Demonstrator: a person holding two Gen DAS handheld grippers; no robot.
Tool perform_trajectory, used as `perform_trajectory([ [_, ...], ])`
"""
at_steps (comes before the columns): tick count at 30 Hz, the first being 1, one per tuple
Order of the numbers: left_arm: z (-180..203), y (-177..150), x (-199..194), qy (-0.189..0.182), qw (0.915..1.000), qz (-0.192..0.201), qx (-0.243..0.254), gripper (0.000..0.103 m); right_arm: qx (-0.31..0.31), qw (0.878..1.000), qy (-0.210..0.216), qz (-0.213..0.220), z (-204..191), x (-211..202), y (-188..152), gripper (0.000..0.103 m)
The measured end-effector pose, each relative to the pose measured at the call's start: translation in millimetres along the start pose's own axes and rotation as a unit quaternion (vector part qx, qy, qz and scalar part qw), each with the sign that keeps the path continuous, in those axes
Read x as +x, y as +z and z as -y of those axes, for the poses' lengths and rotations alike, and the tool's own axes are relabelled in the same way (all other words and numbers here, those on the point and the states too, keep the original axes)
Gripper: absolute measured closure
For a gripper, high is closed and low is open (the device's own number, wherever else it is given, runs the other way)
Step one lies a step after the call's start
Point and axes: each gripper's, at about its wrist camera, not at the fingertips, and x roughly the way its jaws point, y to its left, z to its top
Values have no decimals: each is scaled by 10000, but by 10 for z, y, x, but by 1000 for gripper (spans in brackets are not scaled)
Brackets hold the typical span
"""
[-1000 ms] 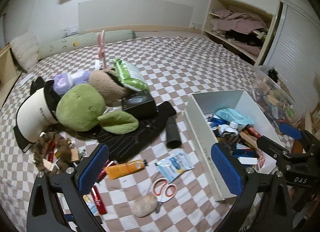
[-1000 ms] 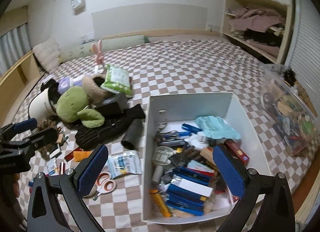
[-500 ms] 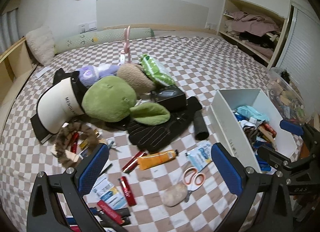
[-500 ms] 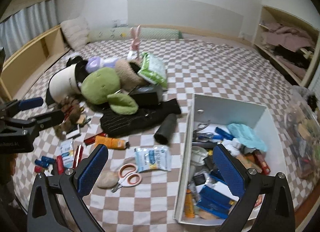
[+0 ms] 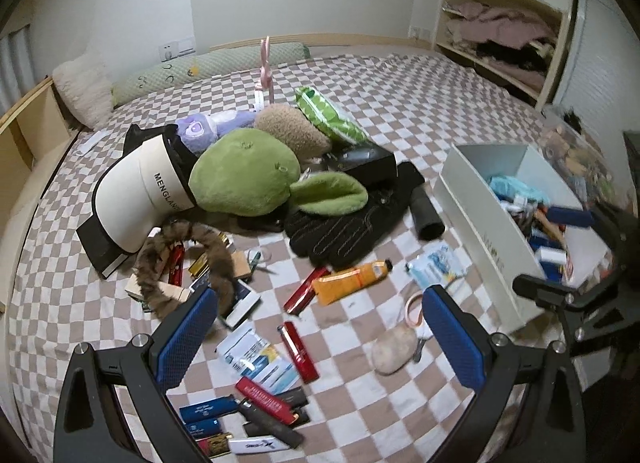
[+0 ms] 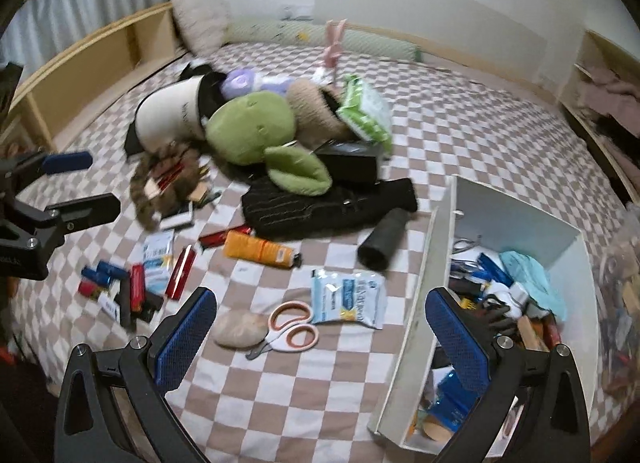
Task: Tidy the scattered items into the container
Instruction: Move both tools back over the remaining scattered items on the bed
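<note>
Both the left gripper (image 5: 320,333) and the right gripper (image 6: 322,337) share one build — matte black angular frames with triangular cut-outs, silver screw heads at the joints, and blue dimpled finger pads (image 5: 186,333).

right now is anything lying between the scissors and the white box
Nothing visible blocks that stretch. From the scissors to the white box there is only bare checked bedspread; the blue-white packet lies just beyond the handles, beside the path.
</note>
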Motion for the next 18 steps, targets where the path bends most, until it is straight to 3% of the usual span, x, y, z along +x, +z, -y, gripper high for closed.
perform_trajectory([
  [8, -134, -320, 113, 169, 9988, -261, 372, 0, -479, 9968, -249, -590, -143, 263, -43, 0],
  [18, -267, -769, 391, 113, 9933, -842, 790, 0, -594, 9927, 51, -1047, -271, 527, -115, 0],
])
